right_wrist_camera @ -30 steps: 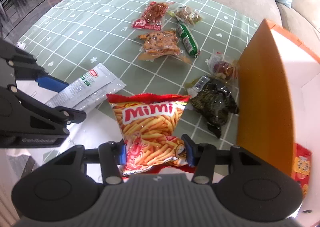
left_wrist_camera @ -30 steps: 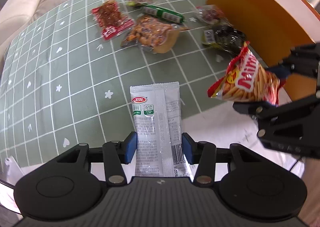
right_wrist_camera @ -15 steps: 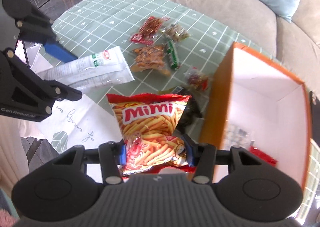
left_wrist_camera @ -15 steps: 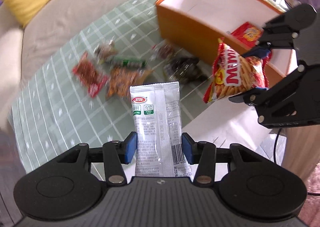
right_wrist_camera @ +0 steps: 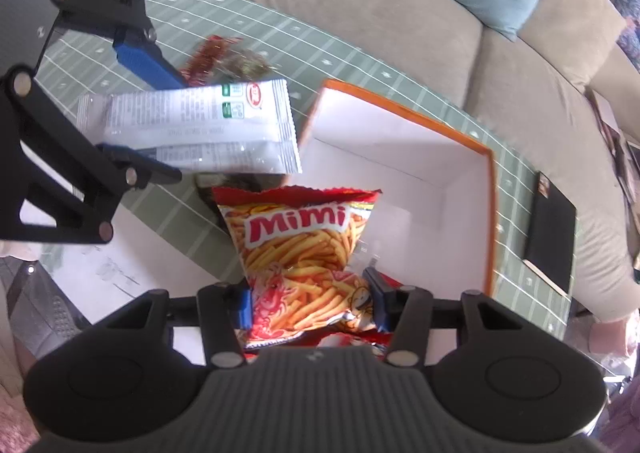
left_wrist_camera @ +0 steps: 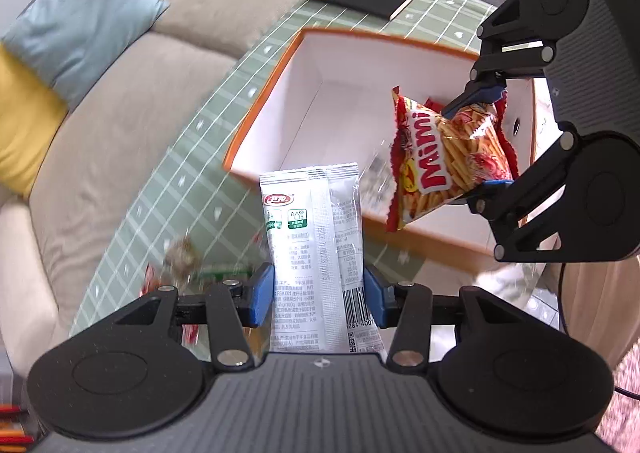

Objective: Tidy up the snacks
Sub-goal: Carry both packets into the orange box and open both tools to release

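While the left claw (left_wrist_camera: 319, 295) pinches a silver-white sachet (left_wrist_camera: 314, 249), the right claw (right_wrist_camera: 311, 303) clamps a red Mimi bag (right_wrist_camera: 306, 253) (prawn sticks, perhaps).

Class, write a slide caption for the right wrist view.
Right gripper holds Mimi bag over orange box.

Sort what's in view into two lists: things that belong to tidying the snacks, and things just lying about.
Part of the job:
- left gripper, shut on the white packet
- right gripper, shut on the Mimi chip bag
- orange box, open, white inside
- loose snacks on the green tablecloth, blurred

Just lying about:
- black notebook
- blue cushion
- yellow cushion
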`<state>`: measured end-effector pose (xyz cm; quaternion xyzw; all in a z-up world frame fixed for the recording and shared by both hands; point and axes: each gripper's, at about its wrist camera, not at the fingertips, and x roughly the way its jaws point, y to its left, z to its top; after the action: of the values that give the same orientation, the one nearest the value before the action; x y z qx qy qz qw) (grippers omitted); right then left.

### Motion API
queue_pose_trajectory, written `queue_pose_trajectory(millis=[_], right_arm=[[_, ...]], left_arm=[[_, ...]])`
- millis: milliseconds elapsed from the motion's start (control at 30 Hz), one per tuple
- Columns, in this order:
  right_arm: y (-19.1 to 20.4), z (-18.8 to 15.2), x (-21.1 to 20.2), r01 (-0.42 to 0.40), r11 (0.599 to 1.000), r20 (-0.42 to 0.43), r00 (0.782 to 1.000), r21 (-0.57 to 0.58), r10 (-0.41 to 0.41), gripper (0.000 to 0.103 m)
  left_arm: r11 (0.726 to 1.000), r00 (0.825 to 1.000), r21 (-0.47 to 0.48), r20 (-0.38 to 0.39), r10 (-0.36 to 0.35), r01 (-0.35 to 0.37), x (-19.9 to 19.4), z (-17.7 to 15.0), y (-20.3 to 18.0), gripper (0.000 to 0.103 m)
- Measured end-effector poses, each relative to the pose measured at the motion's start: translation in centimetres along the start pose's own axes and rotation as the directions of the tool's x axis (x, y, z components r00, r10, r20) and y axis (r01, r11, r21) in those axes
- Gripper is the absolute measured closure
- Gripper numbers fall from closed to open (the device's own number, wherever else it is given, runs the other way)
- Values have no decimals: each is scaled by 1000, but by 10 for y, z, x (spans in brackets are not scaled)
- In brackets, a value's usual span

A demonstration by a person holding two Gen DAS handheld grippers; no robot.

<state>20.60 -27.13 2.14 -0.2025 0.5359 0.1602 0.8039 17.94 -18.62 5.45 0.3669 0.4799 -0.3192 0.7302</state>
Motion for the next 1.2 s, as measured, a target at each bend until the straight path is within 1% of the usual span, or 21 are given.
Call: queue_pose_trajectory(millis=[100,200,333,500,667,900,1100,1200], right_arm=[[-20,-11,3,17,1000,-24,1000,20,-16,53],[-37,-21,11,29,999,-50,998,33,-27,53],[-53,-31,28,37,998,-83,996,51,-32,53],[-62,-38,53,5,996,-110,994,85,5,53],[-57,-37,78,-36,996,-126,991,87,47,53],[-48,-39,110,-92,994,-162,982,62,101,53],[-47,-39,137,-151,985,-207,964,89,167,53],[-45,-39,145,-171,981,-222,957,89,187,53]], left_arm=[[999,1000,36,5,-11,11,11,20,-6,49],[998,999,59,16,-36,35,23,38,-10,49],[997,999,56,16,-49,48,38,61,-14,49],[996,997,54,7,-75,75,62,81,-17,49],[993,995,59,-29,-99,101,89,87,-17,49],[991,992,74,-82,-101,107,121,86,-16,49],[992,995,110,-91,-47,57,142,89,-21,49],[993,994,106,-101,-36,46,153,91,-21,49]])
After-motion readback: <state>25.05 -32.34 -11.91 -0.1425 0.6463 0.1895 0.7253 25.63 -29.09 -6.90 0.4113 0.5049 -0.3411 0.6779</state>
